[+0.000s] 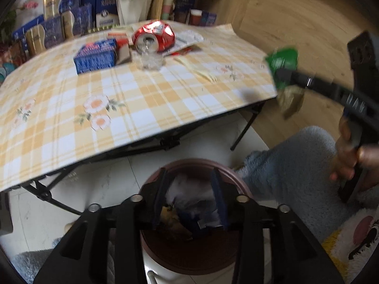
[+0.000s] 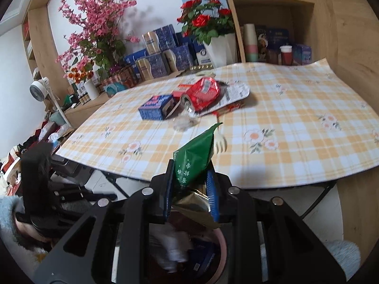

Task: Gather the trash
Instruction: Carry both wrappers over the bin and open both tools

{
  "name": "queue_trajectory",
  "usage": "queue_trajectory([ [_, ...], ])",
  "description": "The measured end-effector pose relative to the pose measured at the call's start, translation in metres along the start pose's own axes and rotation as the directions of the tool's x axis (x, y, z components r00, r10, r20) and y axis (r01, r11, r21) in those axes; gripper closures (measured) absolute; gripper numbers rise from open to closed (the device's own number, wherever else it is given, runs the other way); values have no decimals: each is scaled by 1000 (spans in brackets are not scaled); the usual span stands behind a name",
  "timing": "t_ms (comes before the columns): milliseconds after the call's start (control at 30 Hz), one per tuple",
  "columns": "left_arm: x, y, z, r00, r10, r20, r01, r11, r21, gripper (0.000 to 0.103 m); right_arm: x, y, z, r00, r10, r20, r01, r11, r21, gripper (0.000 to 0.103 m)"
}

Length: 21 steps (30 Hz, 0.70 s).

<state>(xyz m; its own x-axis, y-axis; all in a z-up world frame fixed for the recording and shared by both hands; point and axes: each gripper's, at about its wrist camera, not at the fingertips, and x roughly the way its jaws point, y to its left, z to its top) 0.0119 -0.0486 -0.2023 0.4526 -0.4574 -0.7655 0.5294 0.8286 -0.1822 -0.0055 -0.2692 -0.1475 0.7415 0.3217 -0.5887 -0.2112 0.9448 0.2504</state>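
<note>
My left gripper [image 1: 188, 174] hangs open over a brown round bin [image 1: 189, 258]. A blurred pale scrap [image 1: 187, 189] shows between its fingers, apart from the pads, above yellow and blue trash in the bin. My right gripper [image 2: 190, 167] is shut on a green snack packet [image 2: 196, 146] just off the table's near edge, with the bin's rim [image 2: 222, 248] below it. From the left wrist view the packet [image 1: 283, 59] hangs beyond the table's right corner. On the table lie a crushed red can [image 1: 154, 36], a blue box [image 1: 96, 56], a clear cup [image 1: 149, 61] and a plastic fork [image 1: 196, 68].
The folding table [image 1: 71, 123] has a yellow checked cloth and black legs. Boxes, a white vase of red flowers [image 2: 220, 49] and a wooden shelf [image 2: 272, 0] stand behind it. A person's fluffy grey sleeve [image 1: 296, 165] is at the right. The floor is white tile.
</note>
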Motion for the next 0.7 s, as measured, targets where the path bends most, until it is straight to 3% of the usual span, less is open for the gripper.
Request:
queue_trajectory([
  [100,-17,7,3,996,48,71,-47,999,-13,51,9,4,-12,999,11,-35,-11,1000,-3,75],
  [200,-38,15,3,982,112,152,-109,994,-28,34,16,12,-21,997,25,-70,-27,999,-25,75],
  [267,-50,23,3,971,147,191,-139,989,-51,17,20,20,-24,996,19,-91,-25,998,-62,75],
  [333,-64,31,1,955,191,228,-174,980,-92,9,27,30,-29,993,20,-120,-33,994,-103,75],
  [467,-82,46,-8,923,263,282,-215,958,-189,6,42,45,-40,983,34,-181,-64,985,-163,75],
  [567,-85,54,-15,908,307,284,-242,939,-243,6,51,52,-45,975,38,-220,-80,979,-187,75],
  [700,-85,70,-20,907,336,254,-248,913,-325,6,65,54,-53,959,15,-282,-74,977,-201,75],
])
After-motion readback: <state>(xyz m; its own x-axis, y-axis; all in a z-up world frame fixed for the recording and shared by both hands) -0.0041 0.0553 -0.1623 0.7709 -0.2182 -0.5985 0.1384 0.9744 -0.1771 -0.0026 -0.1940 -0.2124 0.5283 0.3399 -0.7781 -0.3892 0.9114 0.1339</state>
